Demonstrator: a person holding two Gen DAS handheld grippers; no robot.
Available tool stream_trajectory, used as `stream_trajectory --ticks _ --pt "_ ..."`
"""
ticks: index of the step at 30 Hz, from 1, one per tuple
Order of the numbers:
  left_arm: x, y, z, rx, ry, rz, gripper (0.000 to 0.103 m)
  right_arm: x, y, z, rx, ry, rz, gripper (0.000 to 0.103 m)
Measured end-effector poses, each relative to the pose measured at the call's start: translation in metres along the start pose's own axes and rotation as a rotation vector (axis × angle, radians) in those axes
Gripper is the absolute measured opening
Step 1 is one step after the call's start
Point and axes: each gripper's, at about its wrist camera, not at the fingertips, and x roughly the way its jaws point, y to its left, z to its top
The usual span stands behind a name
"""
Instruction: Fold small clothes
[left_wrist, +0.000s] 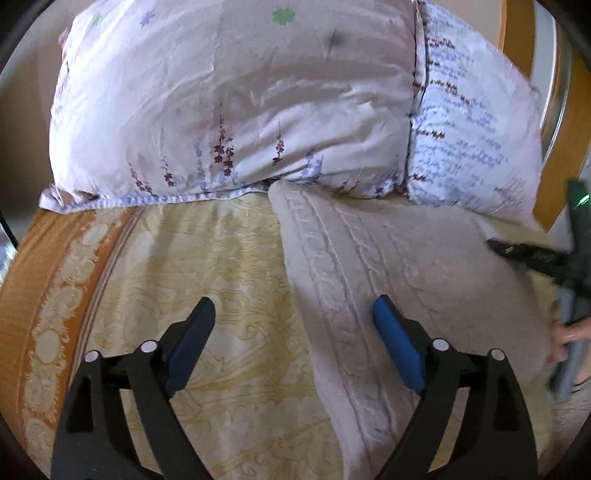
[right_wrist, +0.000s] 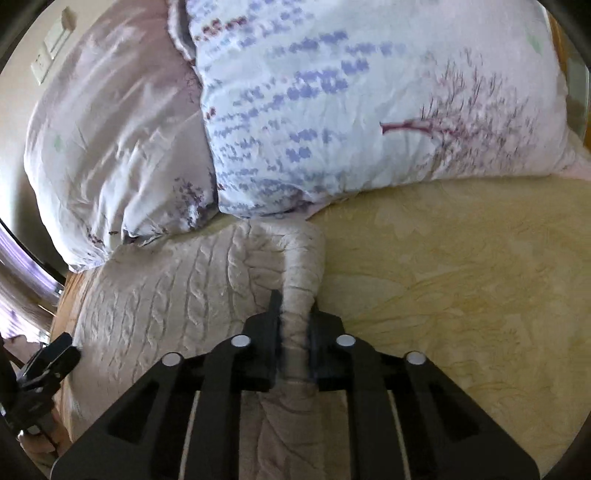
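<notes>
Your right gripper (right_wrist: 295, 314) clamps the sweater's (right_wrist: 166, 295) rolled edge, which runs straight ahead toward the pillows (right_wrist: 332, 110). Your left gripper (left_wrist: 293, 314) hangs open and empty at the sweater's opposite edge.

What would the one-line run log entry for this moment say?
left gripper: open, empty, over sweater's edge | right gripper: shut on sweater fold | sweater: on bedspread, before pillows

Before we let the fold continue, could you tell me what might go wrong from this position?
1. The right gripper pinches only a narrow bunched ridge of the cable-knit sweater; a pull may slip off or drag the garment crooked.
2. The left gripper is open and holds nothing, so the sweater's other side lies unanchored.
3. The sweater's far edge lies close against the floral pillows and could catch under them.
</notes>
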Motion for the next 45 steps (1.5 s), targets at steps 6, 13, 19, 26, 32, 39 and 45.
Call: stream_trajectory --ticks 6,13,19,26,32,39,45 --pt "-0.024 0.009 -0.012 -0.043 -0.025 -0.047 0.087 -0.063 0.018 -0.035 -0.121 -0.098 0.111 0.03" --pt "-0.015 -0.004 -0.03 -0.009 0.016 -0.035 0.094 -0.032 0.046 -0.079 -0.283 0.038 0.002 0.049" --pt "-0.03 0.001 -0.035 -0.049 -0.019 -0.057 0.097 -0.055 0.051 -0.086 -0.244 -0.043 0.004 0.082" --pt "-0.076 0.01 -0.065 -0.093 -0.108 -0.011 0.101 -0.095 0.039 -0.106 -0.192 -0.172 -0.035 0.097" --pt "-0.085 0.003 -0.08 -0.124 -0.053 -0.002 0.101 -0.106 0.036 -0.121 -0.177 -0.186 -0.14 0.102" --pt "-0.08 -0.024 -0.088 -0.077 0.015 -0.013 0.101 -0.104 0.047 -0.141 -0.205 -0.168 -0.114 0.102" --pt "-0.07 -0.041 -0.092 0.016 0.069 0.007 0.101 -0.092 0.048 -0.147 -0.175 -0.083 -0.076 0.102"
